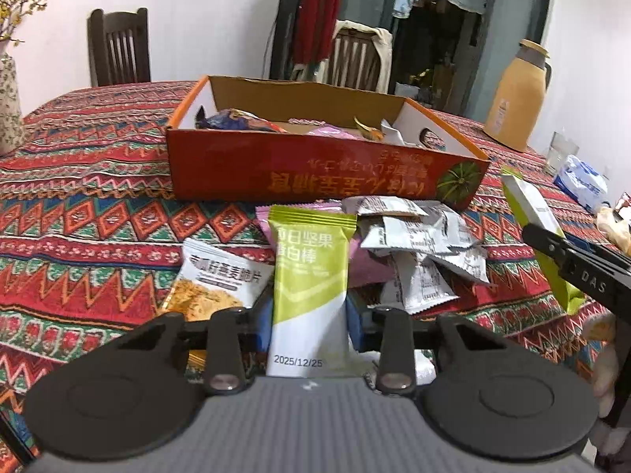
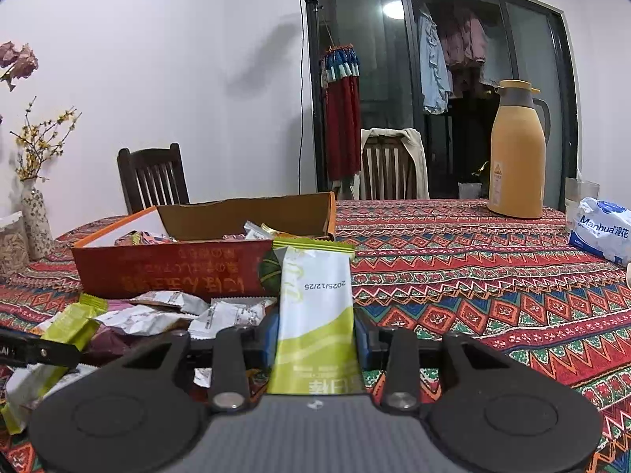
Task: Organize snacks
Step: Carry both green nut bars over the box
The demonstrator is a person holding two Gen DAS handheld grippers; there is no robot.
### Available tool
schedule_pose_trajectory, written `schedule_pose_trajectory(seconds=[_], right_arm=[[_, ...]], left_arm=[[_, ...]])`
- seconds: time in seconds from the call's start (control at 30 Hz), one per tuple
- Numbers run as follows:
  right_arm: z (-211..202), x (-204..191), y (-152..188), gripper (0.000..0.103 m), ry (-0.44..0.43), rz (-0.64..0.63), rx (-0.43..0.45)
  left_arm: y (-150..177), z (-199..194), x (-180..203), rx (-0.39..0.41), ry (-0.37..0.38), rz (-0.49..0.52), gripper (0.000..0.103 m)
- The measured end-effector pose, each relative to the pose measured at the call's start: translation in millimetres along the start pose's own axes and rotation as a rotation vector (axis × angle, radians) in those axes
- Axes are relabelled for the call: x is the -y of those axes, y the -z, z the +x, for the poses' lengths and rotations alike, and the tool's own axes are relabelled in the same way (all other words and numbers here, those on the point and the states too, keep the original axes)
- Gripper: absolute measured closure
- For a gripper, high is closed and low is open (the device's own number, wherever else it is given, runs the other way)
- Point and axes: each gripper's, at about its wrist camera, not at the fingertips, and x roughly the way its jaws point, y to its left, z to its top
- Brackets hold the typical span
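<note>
My left gripper (image 1: 309,323) is shut on a green-and-white snack bar (image 1: 309,276), which stands upright between its blue pads just above the table. Beside it lie an oat crisp packet (image 1: 221,276), a pink packet (image 1: 363,264) and several grey-white sachets (image 1: 414,244). Behind them is the red cardboard box (image 1: 315,173) with several snacks inside. My right gripper (image 2: 315,339) is shut on a second green-and-white bar (image 2: 315,299), held in front of the box's (image 2: 177,272) right end. Each gripper shows in the other's view: the right gripper (image 1: 552,244) and the left gripper (image 2: 59,352).
A patterned tablecloth (image 2: 473,276) covers the table. A yellow thermos jug (image 2: 516,149) stands at the back right, with a tissue pack (image 2: 599,228) and a glass (image 2: 579,193) near it. A flower vase (image 2: 35,220) stands at the left. Two wooden chairs are behind the table.
</note>
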Motion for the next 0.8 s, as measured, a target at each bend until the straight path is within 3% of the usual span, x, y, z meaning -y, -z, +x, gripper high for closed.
schedule_pose_trajectory(seconds=[0.3, 0.53, 0.8], right_arm=[[-1.6, -0.4, 0.8, 0.066, 0.004, -0.004, 0.011], [-2.4, -5.3, -2.3, 0.066, 0.015, -0.018, -0.007], [-12.2, -13.6, -24.9, 0.066, 0.009, -0.016, 0.039]], left_arm=[[-5.7, -13.6, 1.6, 0.033, -0.008, 0.019, 0.067], [-23.1, -28.9, 1.2, 0.107, -0.001, 0.021, 0.067], [-56.9, -38.1, 3.6, 0.203, 0.003, 0.032, 0.067]])
